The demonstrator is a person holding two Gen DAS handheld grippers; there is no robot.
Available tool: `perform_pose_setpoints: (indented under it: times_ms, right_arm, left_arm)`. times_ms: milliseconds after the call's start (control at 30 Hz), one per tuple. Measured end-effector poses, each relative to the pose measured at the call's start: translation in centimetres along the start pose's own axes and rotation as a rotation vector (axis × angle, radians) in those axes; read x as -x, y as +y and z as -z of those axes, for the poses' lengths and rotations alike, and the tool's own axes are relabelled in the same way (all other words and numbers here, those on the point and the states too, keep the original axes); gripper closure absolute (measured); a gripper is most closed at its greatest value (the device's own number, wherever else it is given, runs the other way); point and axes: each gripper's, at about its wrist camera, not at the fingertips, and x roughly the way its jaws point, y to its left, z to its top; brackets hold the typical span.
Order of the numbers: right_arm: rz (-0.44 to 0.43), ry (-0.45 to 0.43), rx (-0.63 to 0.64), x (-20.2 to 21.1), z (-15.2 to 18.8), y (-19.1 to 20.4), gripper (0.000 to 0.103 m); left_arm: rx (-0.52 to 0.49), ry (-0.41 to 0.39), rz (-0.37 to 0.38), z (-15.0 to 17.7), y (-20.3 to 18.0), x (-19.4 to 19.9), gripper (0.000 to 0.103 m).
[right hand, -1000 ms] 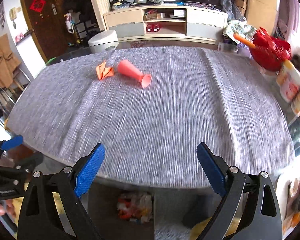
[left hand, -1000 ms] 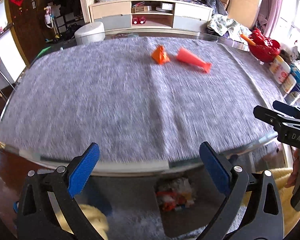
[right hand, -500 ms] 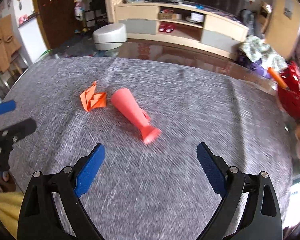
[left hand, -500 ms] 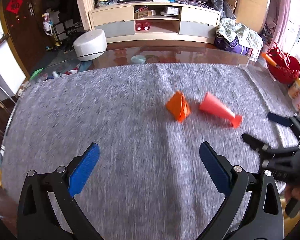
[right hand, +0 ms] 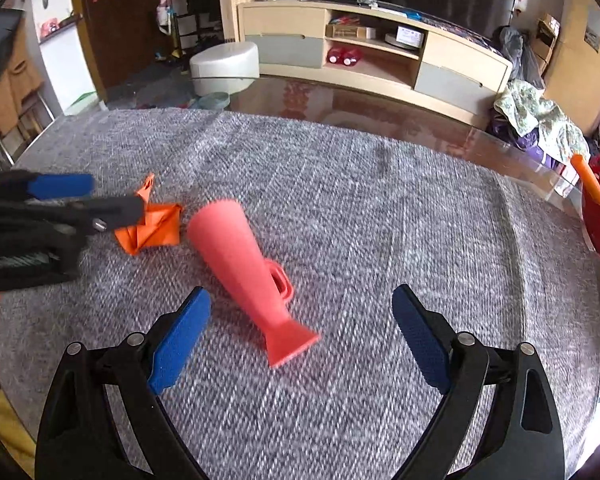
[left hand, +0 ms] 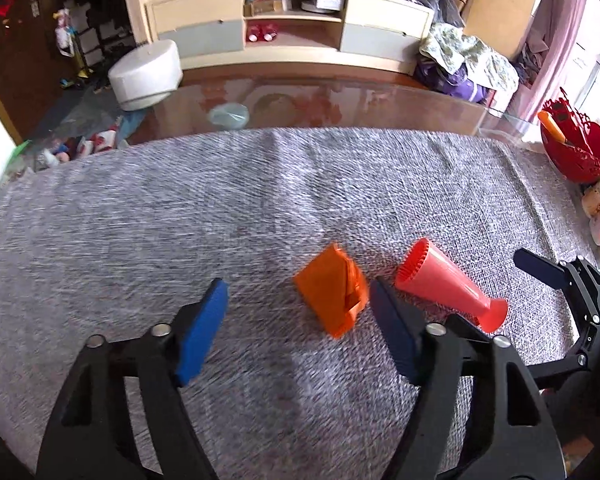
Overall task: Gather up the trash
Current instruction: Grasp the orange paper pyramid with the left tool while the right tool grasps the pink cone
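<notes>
a grey woven cloth (left hand: 260, 208) covers the glass table (left hand: 380, 104) and carries everything that matters here. beyond its far edge stand a low wooden cabinet (right hand: 376, 52) and a white round stool (right hand: 224, 66); a red basket (left hand: 576, 152) sits at the table's right rim.

on the cloth lie two pieces of trash, just beside each other. the larger is a pink cone-shaped piece (right hand: 248, 272), on its side, its long axis running from the wide toothed mouth at the far left toward the flared narrow end nearest the right gripper (right hand: 300, 332). that gripper's jaws are spread wide and empty, and the flared end lies between them, a little left of centre. the axis is skewed to the jaws, so a slight turn of the wrist would likely be needed to close across the body.

the smaller is a folded orange paper (left hand: 332, 296), lying just left of the cone. the left gripper (left hand: 296, 316) is the nearer one to it: its jaws are also released and hold nothing, with the paper toward the right finger, seemingly close against its pad, off centre.
</notes>
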Motion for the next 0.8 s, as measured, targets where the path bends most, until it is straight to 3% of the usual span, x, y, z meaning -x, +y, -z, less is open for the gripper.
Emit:
perform_pose_setpoints:
  times_ms: [100,167,333,400,533,800]
  right_arm:
    - [-0.044,0.019,0.010,-0.6,-0.2,0.1,0.036]
    - [-0.063,0.039,0.025,-1.1,-0.1,0.3,0.046]
    - [-0.084,0.037,0.051,-1.2,0.0,0.6,0.057]
    - [-0.094,0.048,0.057,-1.0,0.0,0.7,0.069]
    - [-0.095,0.064,0.052,-0.1,0.2,0.7,0.072]
    - [-0.054,0.005,0.002,6.3,1.2,0.0,0.074]
  left_arm:
    - [-0.011,0.022,0.027,0.0,-0.4,-1.0,0.062]
    - [-0.020,0.030,0.055,-0.1,-0.7,-1.5,0.068]
    - [-0.044,0.018,0.050,0.3,-0.9,-1.5,0.070]
    - [-0.057,0.013,0.065,0.5,-0.8,-1.2,0.089]
    - [-0.073,0.008,0.046,0.9,-1.0,0.2,0.094]
    - [-0.096,-0.042,0.036,2.8,-1.8,5.5,0.096]
